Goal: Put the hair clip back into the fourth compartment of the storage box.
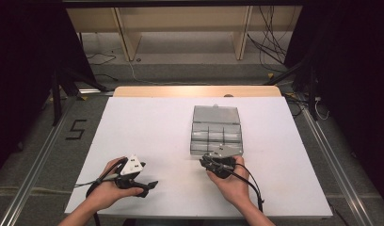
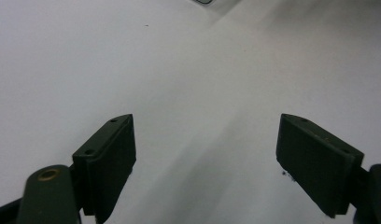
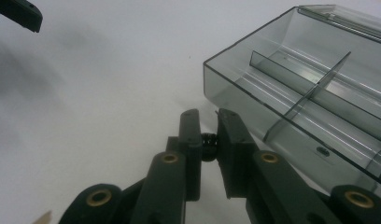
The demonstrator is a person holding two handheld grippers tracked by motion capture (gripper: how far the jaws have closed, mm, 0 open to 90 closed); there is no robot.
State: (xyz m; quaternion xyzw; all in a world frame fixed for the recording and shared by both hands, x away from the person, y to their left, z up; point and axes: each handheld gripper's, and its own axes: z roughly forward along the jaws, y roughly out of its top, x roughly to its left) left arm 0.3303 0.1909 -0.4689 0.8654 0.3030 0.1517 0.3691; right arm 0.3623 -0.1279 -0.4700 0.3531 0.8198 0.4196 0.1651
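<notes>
While the person's two hands rest on the near part of the white bench (image 1: pixel 148 127), each holds a set of tongs low over its surface. The left tongs (image 1: pixel 145 186) sit at the near left, pointing toward the right, with a grey three-cornered plate on top and a cable trailing off to the left. In the left gripper view their jaws stand wide apart, with bare white bench between them and nothing gripped.

The right tongs (image 1: pixel 213 162) lie near the middle of the bench, just at the near edge of a clear grey plastic organiser box (image 1: pixel 216 134). The box lies open, its lid folded back on the far side, and thin dividers split it into several compartments. In the right gripper view the right tongs (image 3: pixel 208 140) are drawn narrow, pinching a small dark ridged object (image 3: pixel 208 140) between their jaws, too small to identify. The box (image 3: pixel 310 88) sits just beside those jaws, its near corner close to the tips, and its visible compartments hold nothing I can make out.
</notes>
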